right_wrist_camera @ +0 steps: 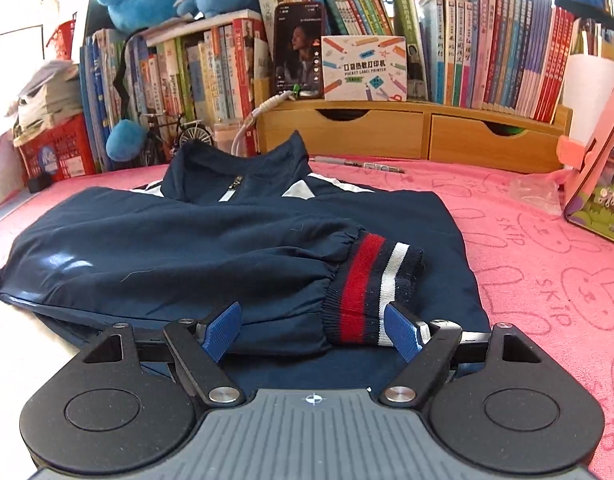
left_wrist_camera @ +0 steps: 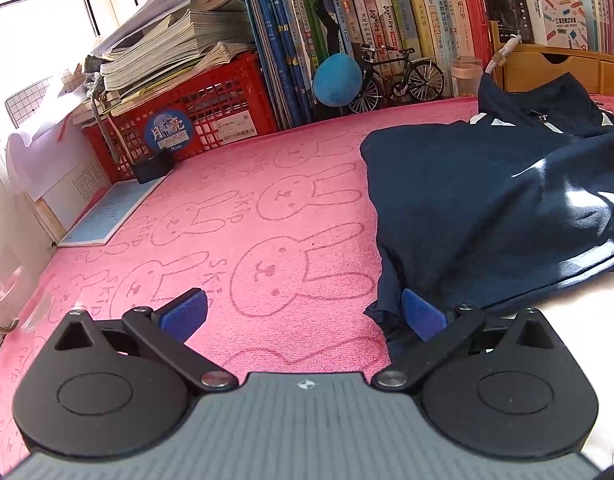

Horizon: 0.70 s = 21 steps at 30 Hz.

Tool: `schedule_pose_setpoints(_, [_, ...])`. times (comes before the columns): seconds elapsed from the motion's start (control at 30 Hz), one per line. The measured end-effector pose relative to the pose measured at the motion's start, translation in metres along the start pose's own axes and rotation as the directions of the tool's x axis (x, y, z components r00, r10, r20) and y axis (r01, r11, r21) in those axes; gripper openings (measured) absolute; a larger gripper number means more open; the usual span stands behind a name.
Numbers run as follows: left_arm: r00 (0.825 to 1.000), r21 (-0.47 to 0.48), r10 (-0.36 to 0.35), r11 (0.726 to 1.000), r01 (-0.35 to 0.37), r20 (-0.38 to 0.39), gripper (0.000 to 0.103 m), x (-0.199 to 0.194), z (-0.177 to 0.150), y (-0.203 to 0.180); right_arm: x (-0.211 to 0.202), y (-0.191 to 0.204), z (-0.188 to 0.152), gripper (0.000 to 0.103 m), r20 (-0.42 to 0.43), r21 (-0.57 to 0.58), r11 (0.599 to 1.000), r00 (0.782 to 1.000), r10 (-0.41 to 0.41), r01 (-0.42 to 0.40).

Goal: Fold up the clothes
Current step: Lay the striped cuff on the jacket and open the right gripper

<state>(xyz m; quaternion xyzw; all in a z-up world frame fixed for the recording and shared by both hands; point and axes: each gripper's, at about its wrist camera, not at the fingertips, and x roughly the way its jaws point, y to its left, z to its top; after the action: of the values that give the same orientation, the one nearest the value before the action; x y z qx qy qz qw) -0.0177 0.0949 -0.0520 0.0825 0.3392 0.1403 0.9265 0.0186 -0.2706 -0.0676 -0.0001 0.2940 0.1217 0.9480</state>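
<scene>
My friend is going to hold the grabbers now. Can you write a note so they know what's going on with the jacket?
Left gripper: open, holding nothing, low over the pink bunny towel at the jacket's near left corner; one blue pad sits against the cloth there.
Right gripper: open, holding nothing; the striped cuff lies between its pads, not pinched.
Navy jacket: flat on the towel, zipped, collar toward the books, one sleeve folded across the front.
Done: that sleeve looks folded in.
Left: the other sleeve cannot be seen from here; the body probably still needs folding up toward the collar.
</scene>
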Motion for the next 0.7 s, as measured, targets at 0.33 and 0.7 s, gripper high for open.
schedule_pose_setpoints(0.33, [0.986, -0.065, -0.122, 0.989, 0.13, 0.114, 0.103, -0.02, 0.036, -0.008, -0.017, 0.008, 0.025, 0.09, 0.111, 0.018, 1.0, 0.994, 0.004, -0.007])
schedule_pose_setpoints(0.7, [1.0, 0.097, -0.024, 0.995, 0.022, 0.017, 0.103, 0.022, 0.013, -0.045, 0.008, -0.016, 0.017, 0.093, -0.041, 0.022, 0.996, 0.995, -0.09, 0.091])
